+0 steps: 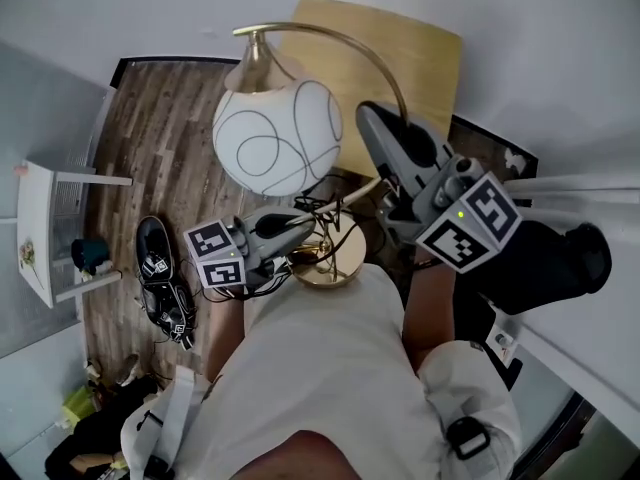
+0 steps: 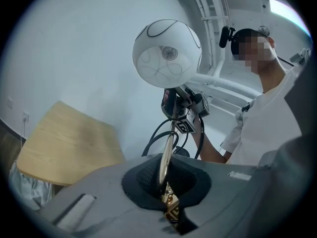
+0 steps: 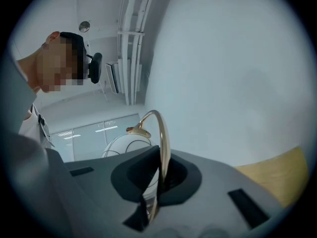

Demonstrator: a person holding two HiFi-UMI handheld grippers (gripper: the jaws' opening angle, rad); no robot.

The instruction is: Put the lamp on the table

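The lamp has a white globe shade [image 1: 277, 136] with thin dark loops, a curved gold arm [image 1: 370, 53] and a round gold base [image 1: 325, 268]. My left gripper [image 1: 305, 230] is shut on the gold stem [image 2: 167, 152] just above the base. My right gripper [image 1: 395, 133] is shut on the gold arm [image 3: 163, 148] higher up, below the bend. Both hold the lamp close to the person's body, with the globe [image 2: 167, 53] out in front. The light wooden table [image 1: 420, 68] lies beyond the lamp against the white wall. A black cable [image 1: 325, 223] coils by the base.
A pair of black shoes [image 1: 165, 283] lies on the wooden floor at the left. A small white stand [image 1: 45, 233] is at the far left, and bags [image 1: 100, 428] sit at the bottom left. White walls close in behind the table and at the right.
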